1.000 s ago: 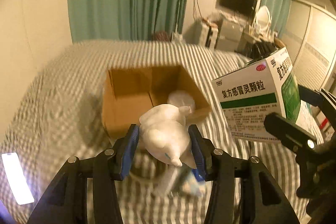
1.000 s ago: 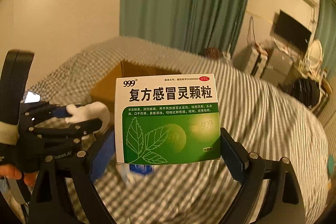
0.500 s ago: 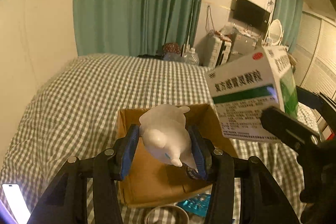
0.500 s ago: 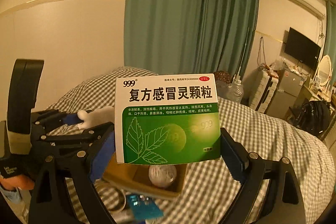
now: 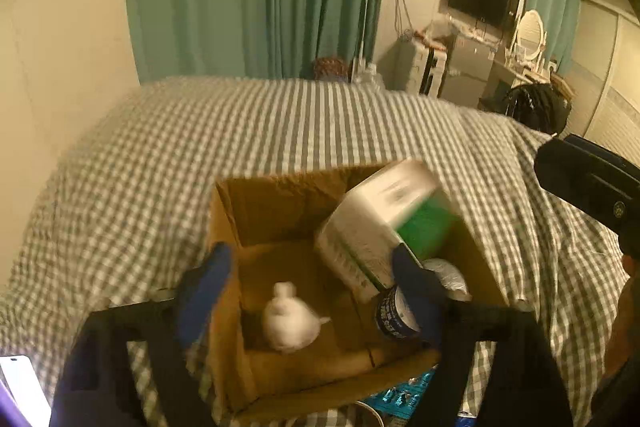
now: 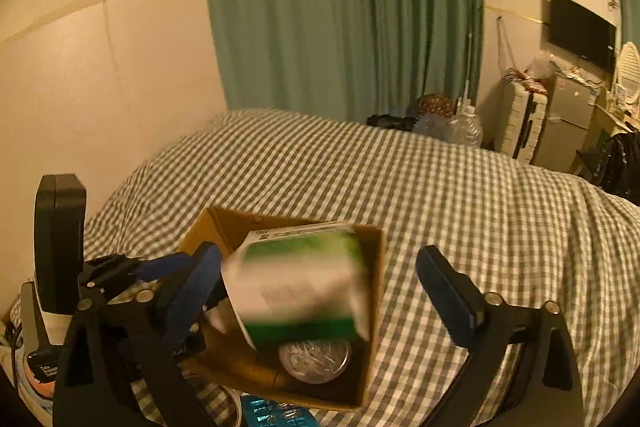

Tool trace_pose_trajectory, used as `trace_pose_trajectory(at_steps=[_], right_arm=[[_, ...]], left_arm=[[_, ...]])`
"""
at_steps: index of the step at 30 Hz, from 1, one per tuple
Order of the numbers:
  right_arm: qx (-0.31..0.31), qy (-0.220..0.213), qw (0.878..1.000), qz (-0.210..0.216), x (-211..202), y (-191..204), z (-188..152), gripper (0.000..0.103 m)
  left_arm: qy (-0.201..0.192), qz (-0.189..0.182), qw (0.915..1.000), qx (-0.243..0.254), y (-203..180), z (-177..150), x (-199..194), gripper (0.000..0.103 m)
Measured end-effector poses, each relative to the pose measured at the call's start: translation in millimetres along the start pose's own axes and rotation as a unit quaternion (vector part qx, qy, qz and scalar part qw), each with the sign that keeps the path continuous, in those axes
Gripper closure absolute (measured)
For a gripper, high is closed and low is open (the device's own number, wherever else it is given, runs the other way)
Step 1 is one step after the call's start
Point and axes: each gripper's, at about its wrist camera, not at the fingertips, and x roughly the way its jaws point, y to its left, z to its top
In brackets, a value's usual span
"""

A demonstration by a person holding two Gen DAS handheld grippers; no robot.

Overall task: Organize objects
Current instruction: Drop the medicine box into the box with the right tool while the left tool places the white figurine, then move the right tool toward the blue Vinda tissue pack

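An open cardboard box sits on the checked bed. My left gripper is open above the box. A white plush toy lies inside on the box floor, free of the fingers. My right gripper is open above the box. The green and white medicine box is blurred and tilted inside the box, free of the fingers; it also shows in the left wrist view. A round silvery lidded item lies under it.
The checked bedcover spreads all around the box. A blue blister pack lies in front of the box. A phone lies at the left edge of the bed. Green curtains and furniture stand behind.
Both grippers opened. The plush toy dropped from the left gripper into the box. The medicine box left the right gripper and is falling into the box.
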Motion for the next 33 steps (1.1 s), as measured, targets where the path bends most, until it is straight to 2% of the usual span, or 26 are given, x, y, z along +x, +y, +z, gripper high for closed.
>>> trace_pose_trajectory(at_steps=[5, 10, 14, 20, 26, 30, 33], right_arm=[[-0.012, -0.021, 0.999, -0.027, -44, 3, 4, 0.002], [-0.025, -0.051, 0.997, -0.048, -106, 15, 9, 0.002], [-0.037, -0.079, 0.994, -0.066, -163, 30, 2, 0.0], [-0.05, -0.096, 0.99, -0.095, -219, 46, -10, 0.0], [-0.051, -0.086, 0.989, -0.106, -240, 62, -40, 0.0], [-0.035, -0.064, 0.991, -0.109, -224, 59, -69, 0.0], [-0.018, -0.028, 0.994, -0.107, -191, 55, -95, 0.0]], left_arm=[[-0.022, -0.001, 0.9998, 0.003, -12, 8, -43, 0.012], [-0.064, -0.007, 0.9979, 0.012, -11, 6, -92, 0.002], [-0.084, -0.015, 0.9961, 0.024, -19, -4, -131, 0.0], [-0.094, -0.018, 0.9943, 0.047, -31, -25, -170, 0.0], [-0.076, -0.006, 0.9954, 0.057, -29, -65, -165, 0.0], [-0.047, -0.007, 0.9974, 0.055, -23, -93, -139, 0.0], [-0.022, -0.001, 0.9983, 0.054, -19, -115, -110, 0.0]])
